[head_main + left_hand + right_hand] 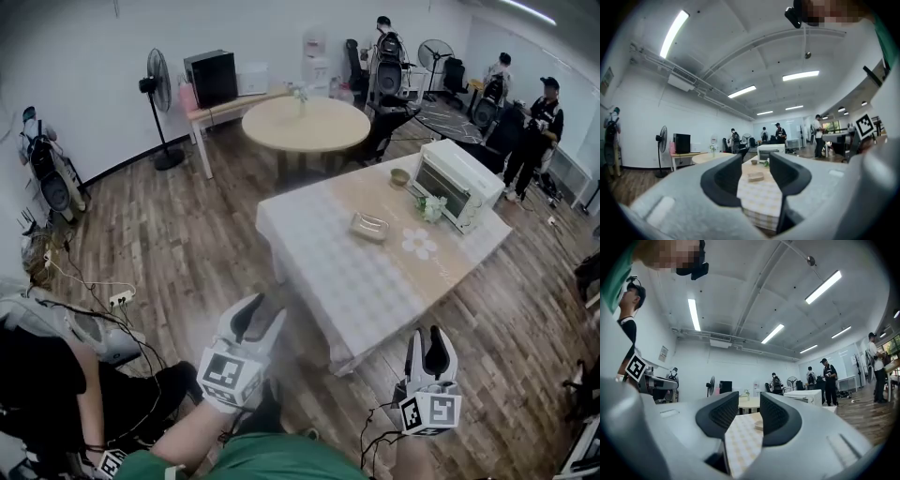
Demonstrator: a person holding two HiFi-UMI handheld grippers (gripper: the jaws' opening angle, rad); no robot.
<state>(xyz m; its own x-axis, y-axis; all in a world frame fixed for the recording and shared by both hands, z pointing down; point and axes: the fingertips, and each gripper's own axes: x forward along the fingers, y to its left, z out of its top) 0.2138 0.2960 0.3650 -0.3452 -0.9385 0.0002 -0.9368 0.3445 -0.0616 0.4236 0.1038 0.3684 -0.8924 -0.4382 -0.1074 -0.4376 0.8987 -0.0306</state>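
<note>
Table faces left hand-held gripper, right hand-held gripper, both open-jawed.

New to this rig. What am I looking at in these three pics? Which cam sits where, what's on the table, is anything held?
There is no robot arm here: a person holds a two-jaw gripper in each hand. The head view comes from a camera on the person's head, looking down. The left gripper and right gripper show at the bottom of it, each carrying a marker cube. The other two pictures come from cameras riding on the grippers, looking along the jaws.

Ahead stands a table with a checked cloth. On it are a white oven, a shallow dish, a little bowl, a small plant and a flower-shaped mat.

Nothing is held. Both grippers' jaws stand apart with only air between them, short of the table.
</note>
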